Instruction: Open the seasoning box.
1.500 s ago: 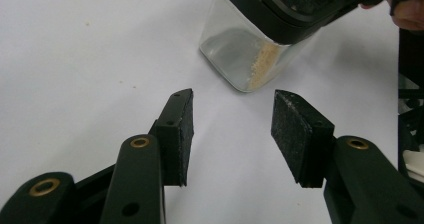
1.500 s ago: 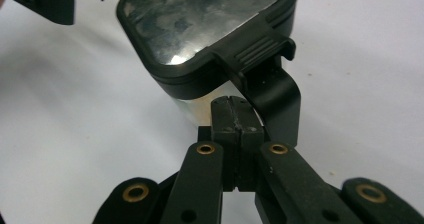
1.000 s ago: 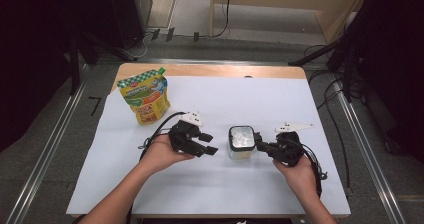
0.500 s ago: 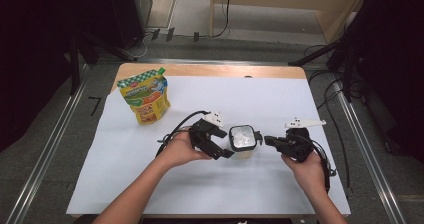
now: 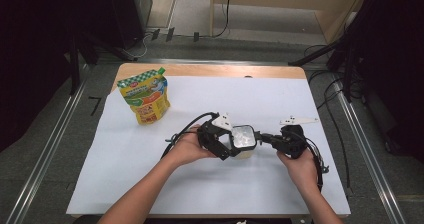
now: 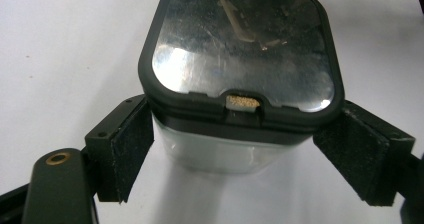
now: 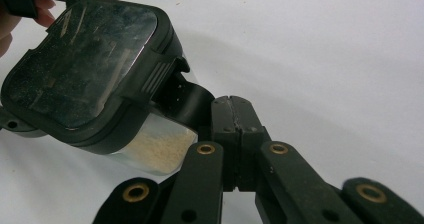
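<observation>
Clear-walled container (image 6: 240,84), black-lidded, part-filled with beige powder, is straddled by left gripper (image 6: 245,156), just opened wide; right gripper (image 7: 231,115) is clamped shut on its handle (image 7: 187,101); no lettering readable.

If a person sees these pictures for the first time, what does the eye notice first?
First, the clear container with a black lid in the middle of the white table cover, some pale powder showing through its wall. The left gripper has just been opening and now straddles it, its pads apart from the walls, while the right gripper is shut with its tips at the lid's tab. Far left stands a colourful pouch.
</observation>
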A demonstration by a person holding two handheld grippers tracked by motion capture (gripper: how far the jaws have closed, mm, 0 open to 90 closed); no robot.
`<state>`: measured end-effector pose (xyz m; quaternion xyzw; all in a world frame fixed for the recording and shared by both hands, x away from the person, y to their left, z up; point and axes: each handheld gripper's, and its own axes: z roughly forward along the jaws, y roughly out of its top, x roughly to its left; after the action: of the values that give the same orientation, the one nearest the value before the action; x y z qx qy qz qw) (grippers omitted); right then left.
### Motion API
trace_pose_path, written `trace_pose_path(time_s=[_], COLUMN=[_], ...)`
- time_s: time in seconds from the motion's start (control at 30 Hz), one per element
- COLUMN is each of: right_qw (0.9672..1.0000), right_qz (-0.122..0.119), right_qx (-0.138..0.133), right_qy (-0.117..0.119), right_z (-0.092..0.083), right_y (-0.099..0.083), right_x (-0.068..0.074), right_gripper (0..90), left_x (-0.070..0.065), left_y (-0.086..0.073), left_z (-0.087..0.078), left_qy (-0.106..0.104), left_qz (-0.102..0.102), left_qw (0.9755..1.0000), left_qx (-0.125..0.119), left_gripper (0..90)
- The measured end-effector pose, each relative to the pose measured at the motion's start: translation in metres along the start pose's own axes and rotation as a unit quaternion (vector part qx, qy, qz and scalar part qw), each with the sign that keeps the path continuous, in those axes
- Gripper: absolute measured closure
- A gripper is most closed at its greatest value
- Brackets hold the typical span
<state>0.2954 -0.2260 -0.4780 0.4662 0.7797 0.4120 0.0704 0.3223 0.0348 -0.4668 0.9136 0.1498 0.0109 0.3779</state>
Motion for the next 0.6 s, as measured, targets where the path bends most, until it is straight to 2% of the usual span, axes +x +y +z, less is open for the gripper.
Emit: trace_pose_path(time_s=[0.23,0.3,0.47,0.6], right_qw=[1.0,1.0,1.0,1.0], right_qz=[0.004,0.003,0.002,0.003], right_qx=[0.0,0.001,0.001,0.001], right_qy=[0.0,0.0,-0.003,0.0], right_z=[0.0,0.0,0.001,0.001], right_y=[-0.001,-0.001,-0.002,-0.002], right_x=[0.0,0.0,0.0,-0.001], right_gripper=[90.0,90.0,90.0,90.0], left_x=[0.001,0.001,-0.001,0.002], left_y=[0.003,0.005,0.01,0.012], left_z=[0.0,0.0,-0.002,-0.003], left_qy=[-0.003,-0.004,0.001,-0.008], left_qz=[-0.003,-0.01,-0.002,-0.01], left_qw=[1.0,0.9999,0.9999,0.9997], left_qx=[0.005,0.009,0.015,0.023], left_gripper=[16.9,16.7,16.6,16.3])
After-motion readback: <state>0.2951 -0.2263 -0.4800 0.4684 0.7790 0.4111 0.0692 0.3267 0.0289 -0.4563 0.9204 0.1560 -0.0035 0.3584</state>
